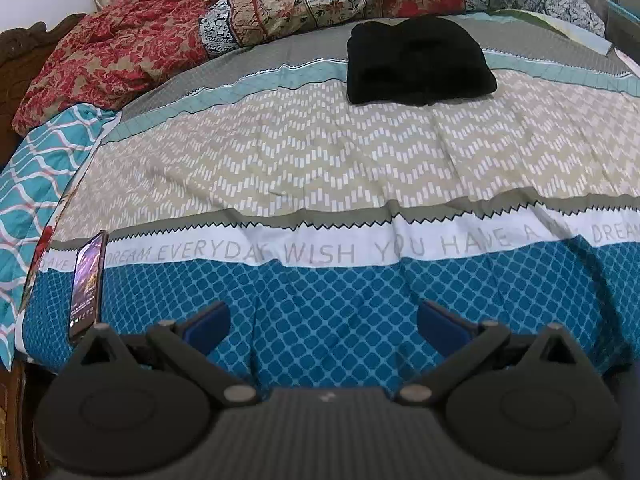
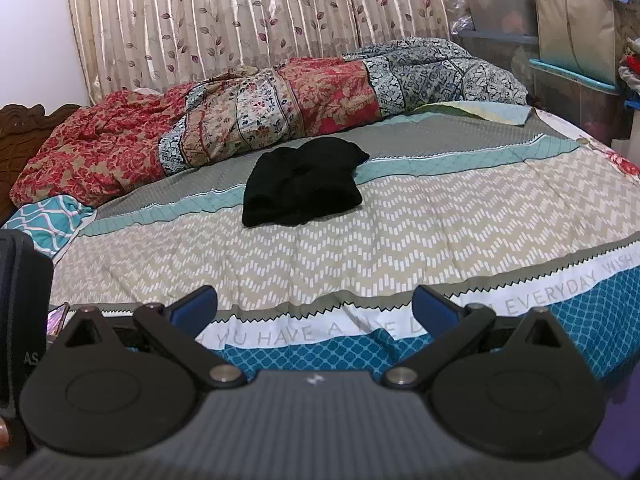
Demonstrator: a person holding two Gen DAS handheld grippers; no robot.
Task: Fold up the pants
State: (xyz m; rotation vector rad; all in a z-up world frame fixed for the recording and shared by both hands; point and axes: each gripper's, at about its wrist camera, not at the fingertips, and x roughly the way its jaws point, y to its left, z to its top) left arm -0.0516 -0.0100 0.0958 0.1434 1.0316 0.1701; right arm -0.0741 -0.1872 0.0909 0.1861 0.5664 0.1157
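A patterned bedspread [image 1: 320,160] covers the bed, with a phone [image 1: 88,276] lying at its near left edge, a red floral quilt [image 1: 108,52] bunched along the far side, and the black pants [image 1: 416,60] already in a compact folded bundle just in front of that quilt, well apart from both tools. The left gripper [image 1: 322,320] and right gripper [image 2: 314,306] hover over the near edge, jaws spread wide and empty. The bundle looks soft, light and limp, so I would pinch a thick folded edge rather than one loose layer.
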